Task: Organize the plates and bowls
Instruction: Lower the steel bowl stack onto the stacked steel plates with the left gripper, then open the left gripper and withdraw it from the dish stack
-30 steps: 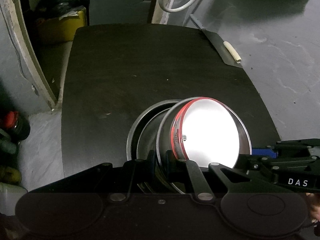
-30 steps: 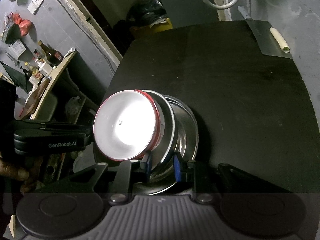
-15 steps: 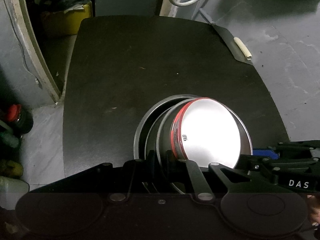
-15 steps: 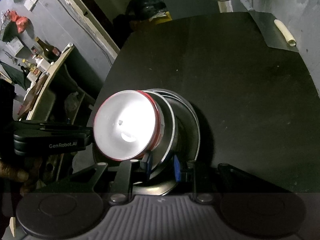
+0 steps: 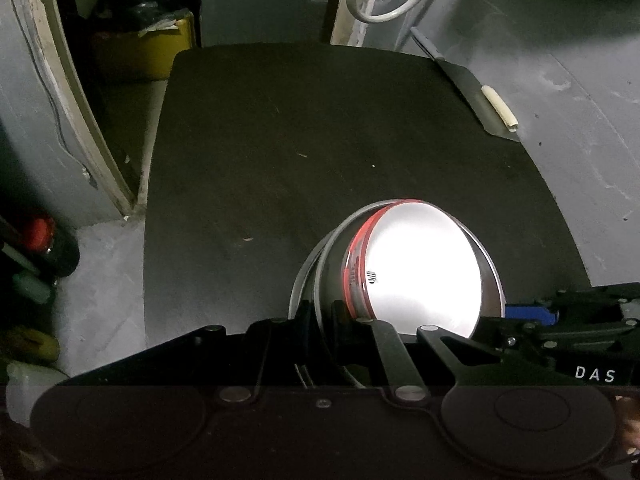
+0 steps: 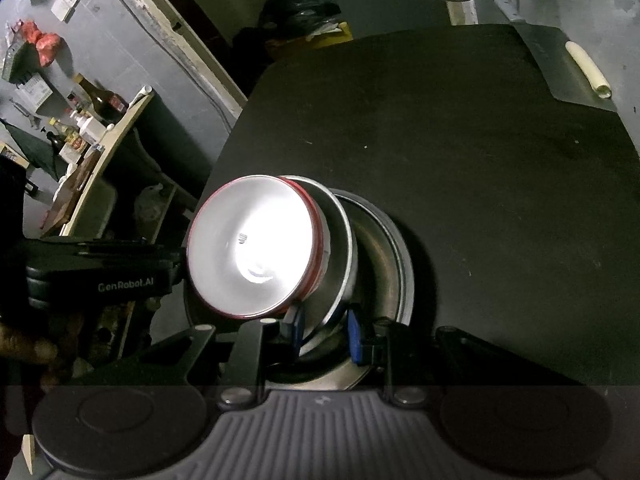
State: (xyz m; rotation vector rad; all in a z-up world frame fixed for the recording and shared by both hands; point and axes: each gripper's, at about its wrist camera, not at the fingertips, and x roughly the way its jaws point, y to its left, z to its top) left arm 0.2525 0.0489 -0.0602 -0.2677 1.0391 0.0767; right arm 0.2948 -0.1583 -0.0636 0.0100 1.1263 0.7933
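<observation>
The left gripper (image 5: 320, 322) is clenched on the rim of a steel plate (image 5: 320, 276). The right gripper (image 6: 326, 330) grips the same stack's edge. Between them tilts one red-rimmed bowl (image 6: 252, 248), nested in two plates, the outer plate (image 6: 394, 248) behind. Beyond lies one dark table (image 6: 460, 140).

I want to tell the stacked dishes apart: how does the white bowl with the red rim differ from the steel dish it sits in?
The red-rimmed bowl is glossy white inside and reflects the light strongly; the steel dish is bare grey metal. The red-rimmed bowl has a red band at its rim; the steel dish has a plain rim. The red-rimmed bowl is narrower and nests inside the wider steel dish. Both are round and are tilted the same way above the dark table.
</observation>
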